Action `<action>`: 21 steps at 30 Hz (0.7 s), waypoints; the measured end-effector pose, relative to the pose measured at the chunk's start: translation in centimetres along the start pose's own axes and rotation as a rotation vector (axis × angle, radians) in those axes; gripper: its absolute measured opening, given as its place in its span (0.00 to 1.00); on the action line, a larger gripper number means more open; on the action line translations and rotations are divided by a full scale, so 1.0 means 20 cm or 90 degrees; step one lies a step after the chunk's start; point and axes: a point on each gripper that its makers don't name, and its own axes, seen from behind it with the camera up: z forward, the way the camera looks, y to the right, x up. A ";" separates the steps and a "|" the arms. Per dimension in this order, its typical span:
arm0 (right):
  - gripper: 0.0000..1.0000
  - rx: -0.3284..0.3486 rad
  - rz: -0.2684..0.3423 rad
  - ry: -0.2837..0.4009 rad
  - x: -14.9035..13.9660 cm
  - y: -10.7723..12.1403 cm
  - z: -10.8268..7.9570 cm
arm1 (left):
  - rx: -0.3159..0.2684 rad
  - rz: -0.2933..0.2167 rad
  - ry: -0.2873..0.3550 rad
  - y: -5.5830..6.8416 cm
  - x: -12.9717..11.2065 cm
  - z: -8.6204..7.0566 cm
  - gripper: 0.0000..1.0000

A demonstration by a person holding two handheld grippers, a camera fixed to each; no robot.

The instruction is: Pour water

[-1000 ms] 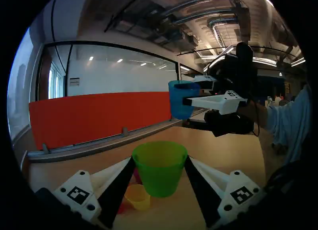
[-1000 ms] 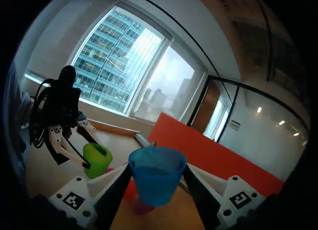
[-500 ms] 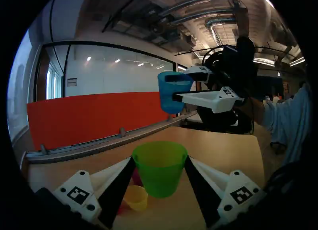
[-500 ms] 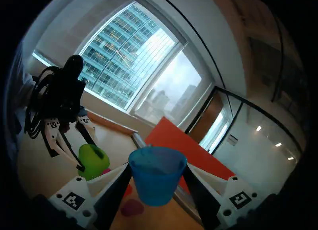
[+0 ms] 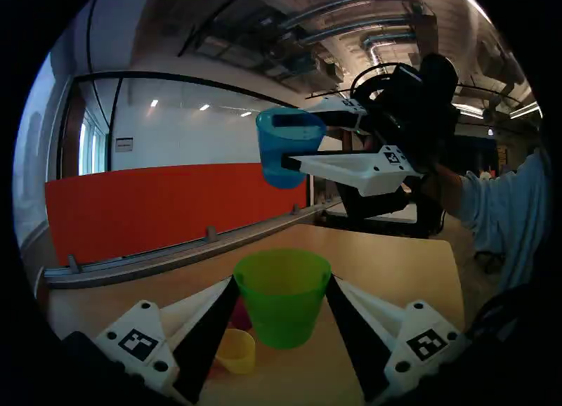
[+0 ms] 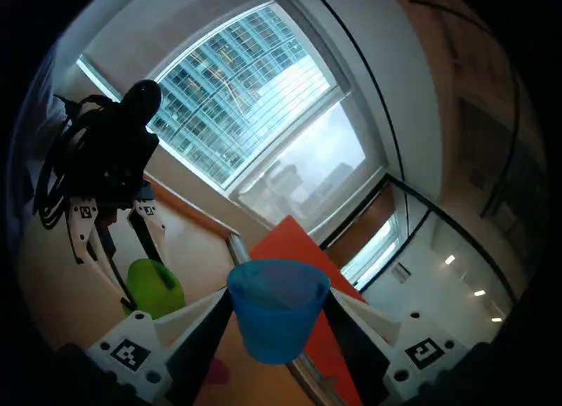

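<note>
at the bottom centre of the left gripper view, your left gripper (image 5: 281,293) pinches the green cup (image 5: 282,315) between both fingers, holding it upright with its mouth open to the top. above it, in the upper middle of that frame, your right gripper (image 5: 281,139) clamps the blue cup (image 5: 270,142) from both sides, well clear of the green rim and leaning slightly. a light sleeve (image 5: 502,209) shows at the right edge. a yellow cup (image 5: 237,350) sits on the wooden table (image 5: 393,265) at lower left, under the left finger. low in the right gripper view, the blue cup (image 6: 277,322) sits gripped between the right gripper (image 6: 279,300) fingers; whether it holds water you cannot tell. the green cup (image 6: 158,297) sits at lower left there, held by the left gripper (image 6: 147,286).
</note>
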 end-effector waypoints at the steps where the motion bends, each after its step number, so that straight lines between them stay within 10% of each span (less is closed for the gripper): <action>1: 0.90 -0.001 -0.006 0.000 0.00 0.00 0.01 | 0.000 0.000 0.000 0.00 0.00 0.00 0.87; 21: 0.90 -0.015 -0.134 -0.010 0.02 0.07 0.09 | -0.011 0.001 0.000 0.04 0.01 0.02 0.87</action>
